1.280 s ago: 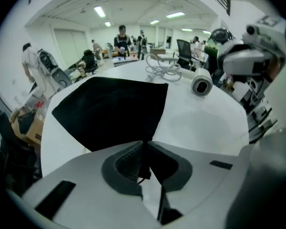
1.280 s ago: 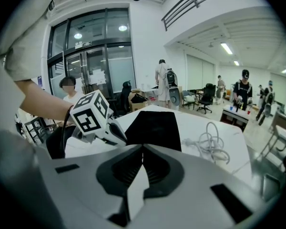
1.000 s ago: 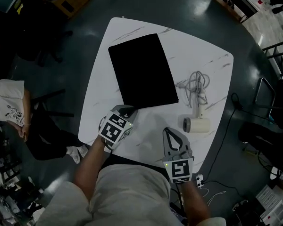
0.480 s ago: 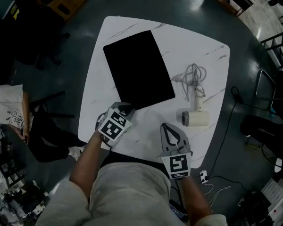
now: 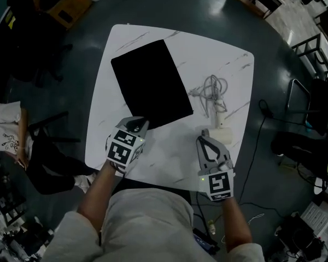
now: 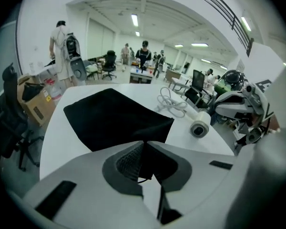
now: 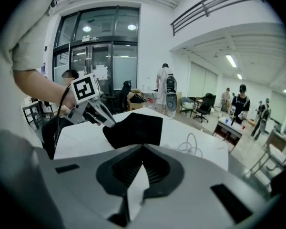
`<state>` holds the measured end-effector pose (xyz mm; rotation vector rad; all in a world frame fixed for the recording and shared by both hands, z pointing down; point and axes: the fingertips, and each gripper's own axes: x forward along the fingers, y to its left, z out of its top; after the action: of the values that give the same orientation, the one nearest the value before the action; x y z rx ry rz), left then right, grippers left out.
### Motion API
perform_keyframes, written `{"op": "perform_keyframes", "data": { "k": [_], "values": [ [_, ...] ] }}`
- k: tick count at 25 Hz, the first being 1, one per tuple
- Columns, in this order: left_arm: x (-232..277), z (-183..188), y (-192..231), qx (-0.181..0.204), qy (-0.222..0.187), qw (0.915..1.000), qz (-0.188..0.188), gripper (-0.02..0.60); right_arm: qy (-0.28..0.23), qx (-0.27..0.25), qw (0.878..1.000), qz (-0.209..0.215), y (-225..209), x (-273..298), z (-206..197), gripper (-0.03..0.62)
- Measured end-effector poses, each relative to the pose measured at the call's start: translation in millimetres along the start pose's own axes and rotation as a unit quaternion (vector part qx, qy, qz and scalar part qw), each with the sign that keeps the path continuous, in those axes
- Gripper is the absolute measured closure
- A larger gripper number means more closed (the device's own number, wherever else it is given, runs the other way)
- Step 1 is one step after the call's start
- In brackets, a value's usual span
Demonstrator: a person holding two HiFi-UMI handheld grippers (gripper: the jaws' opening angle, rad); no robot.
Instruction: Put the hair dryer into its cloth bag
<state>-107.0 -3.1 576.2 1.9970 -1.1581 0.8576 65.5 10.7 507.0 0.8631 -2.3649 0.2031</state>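
Note for your record: you have no legible text, number or brand in any view. The label on the cardboard box on the floor is too small to read. The dark print on the bystander's white shirt cannot be made out either.

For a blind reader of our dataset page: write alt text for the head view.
From above, a person's left gripper pinches the near corner of a flat black cloth bag on a white table, its fingers closing on the cloth. The right gripper, fingers shut and empty, is beside a white hair dryer with a coiled cord.
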Motion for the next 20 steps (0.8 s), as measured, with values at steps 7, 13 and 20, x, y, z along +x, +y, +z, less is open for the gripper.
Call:
{"op": "perform_keyframes", "data": {
  "k": [7,13,20],
  "values": [
    [-4,25,-8,-0.050,-0.024,0.9983,-0.014,0.560,0.050,-0.234,0.968,0.079,-75,-13,7,0.577],
    [-1,27,-7,-0.086,-0.033,0.9958,-0.003,0.560,0.159,-0.428,0.866,0.201,-94,10,-31,0.492],
    [0,24,-15,-0.106,-0.036,0.9937,0.006,0.560,0.218,-0.573,0.741,0.275,-100,33,-75,0.433]
  ]
}}
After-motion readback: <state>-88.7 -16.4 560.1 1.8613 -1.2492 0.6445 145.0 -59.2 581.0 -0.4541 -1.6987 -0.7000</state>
